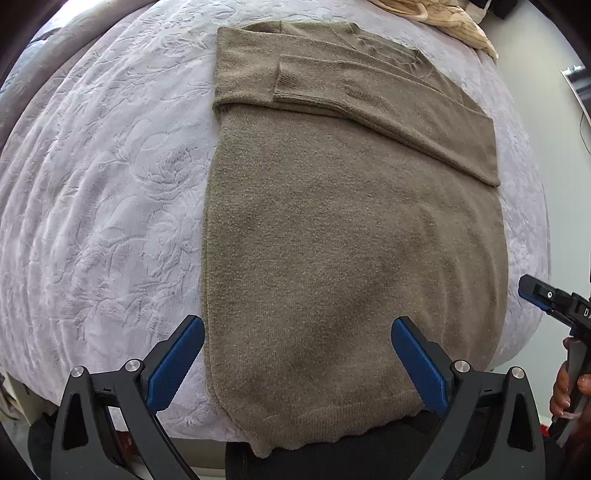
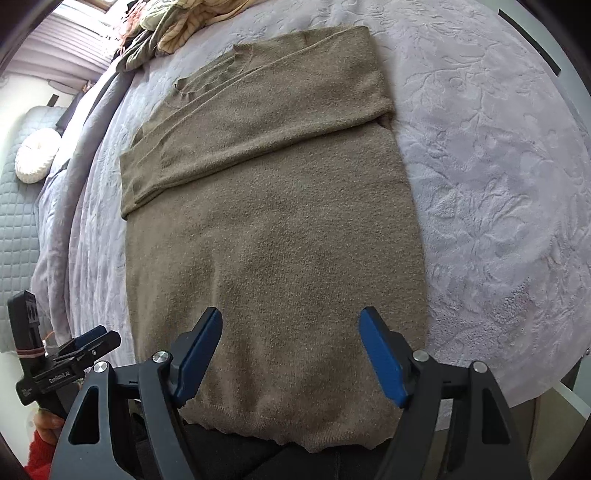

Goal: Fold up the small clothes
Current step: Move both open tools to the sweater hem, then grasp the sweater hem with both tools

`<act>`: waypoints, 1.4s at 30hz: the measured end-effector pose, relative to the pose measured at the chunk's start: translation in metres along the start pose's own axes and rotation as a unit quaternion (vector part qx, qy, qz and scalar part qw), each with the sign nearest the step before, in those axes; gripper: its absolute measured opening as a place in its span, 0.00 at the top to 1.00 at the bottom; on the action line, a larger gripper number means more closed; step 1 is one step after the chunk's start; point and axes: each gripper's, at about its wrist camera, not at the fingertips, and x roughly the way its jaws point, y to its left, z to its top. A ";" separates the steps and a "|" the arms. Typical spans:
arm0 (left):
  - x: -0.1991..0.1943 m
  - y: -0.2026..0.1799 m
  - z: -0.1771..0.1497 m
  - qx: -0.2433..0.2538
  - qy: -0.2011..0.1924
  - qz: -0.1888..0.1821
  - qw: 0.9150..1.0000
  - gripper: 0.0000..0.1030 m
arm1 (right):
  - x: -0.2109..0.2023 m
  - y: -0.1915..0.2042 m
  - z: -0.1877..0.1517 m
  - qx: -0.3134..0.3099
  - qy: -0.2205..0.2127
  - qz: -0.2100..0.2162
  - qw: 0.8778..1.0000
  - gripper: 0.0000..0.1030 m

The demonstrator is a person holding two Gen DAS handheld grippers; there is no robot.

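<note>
At the bottom of the left wrist view the left gripper [image 1: 297,330] has its blue pads spread wide with nothing between them, hovering over the ribbed hem of the olive knit sweater [image 1: 351,240]. The right gripper [image 2: 291,321] is likewise wide apart and holding nothing, low in its own frame above the same hem; it also shows at the right edge of the left view [image 1: 554,299].

The hem hangs slightly over the near edge of the bed, wavy along its lower border. The sweater lies flat and lengthwise up the centre of both frames, its long side edges fairly straight. In the upper part of the frame both sleeves are folded across the chest, one cuff ending near the left side edge in the left view.

The lavender embossed bedspread [image 1: 110,184] shows bare on both sides of the garment: wide at the left of the left view, wide at the right of the right view.

Farthest off, a heap of cream and green clothes [image 2: 173,26] sits at the top left of the right view, just past the collar
</note>
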 end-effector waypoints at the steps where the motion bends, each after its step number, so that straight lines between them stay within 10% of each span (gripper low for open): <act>1: -0.003 0.002 0.001 -0.005 -0.005 0.006 1.000 0.02 | 0.002 0.000 -0.001 0.002 0.008 -0.001 1.000 0.23; 15: -0.024 -0.002 0.002 0.033 -0.053 0.062 0.996 0.02 | 0.003 -0.002 0.004 0.000 0.006 0.018 1.000 0.23; 42: 0.039 0.010 -0.038 0.017 0.043 0.044 0.998 0.02 | 0.026 -0.066 -0.028 0.050 0.056 0.010 0.997 0.23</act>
